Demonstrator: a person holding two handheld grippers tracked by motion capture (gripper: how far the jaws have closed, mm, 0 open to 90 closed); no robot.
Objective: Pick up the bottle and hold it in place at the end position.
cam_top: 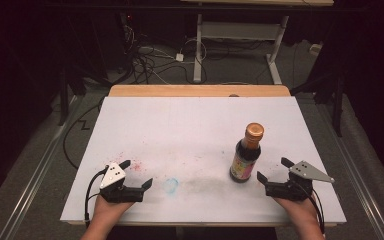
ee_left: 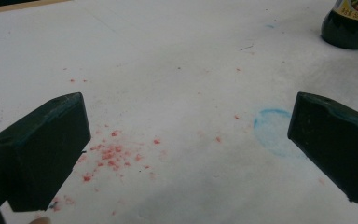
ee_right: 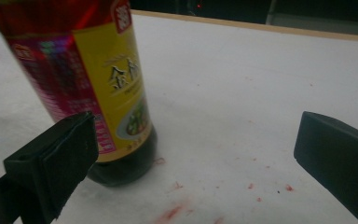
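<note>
Your left gripper [cam_top: 139, 173] sits low on the white table [cam_top: 190, 125], at about 8 o'clock in the high view. Its two black jaws are wide apart and hold nothing. In the left gripper view you see bare table between them, with little red specks [ee_left: 112, 156] near the jaw on the left of that view and a faint blue ring [ee_left: 272, 130] just beside the other jaw. The bottle's dark bottom peeks in at 1 o'clock in that view, well away from the jaws.

Your right gripper [cam_top: 274, 169] sits low too, at about 4 o'clock in the high view. Its jaws are also wide apart, with nothing between them.

The bottle [cam_top: 246, 155] stands upright on the table, right of the middle, at about 4 o'clock from the table's centre. It is dark, with a copper-coloured cap [cam_top: 254, 130] and a yellow and pink label [ee_right: 107, 79]. It is just beside your right gripper, on that gripper's left side at about 9 o'clock. In the right gripper view the bottle stands close behind the jaw on the left of that view. It is not in the gap between the jaws. You cannot tell from the pictures if that jaw touches it.

Your hands hold both grippers from the near edge of the table. A black cable [cam_top: 91, 187] trails from the left one.
</note>
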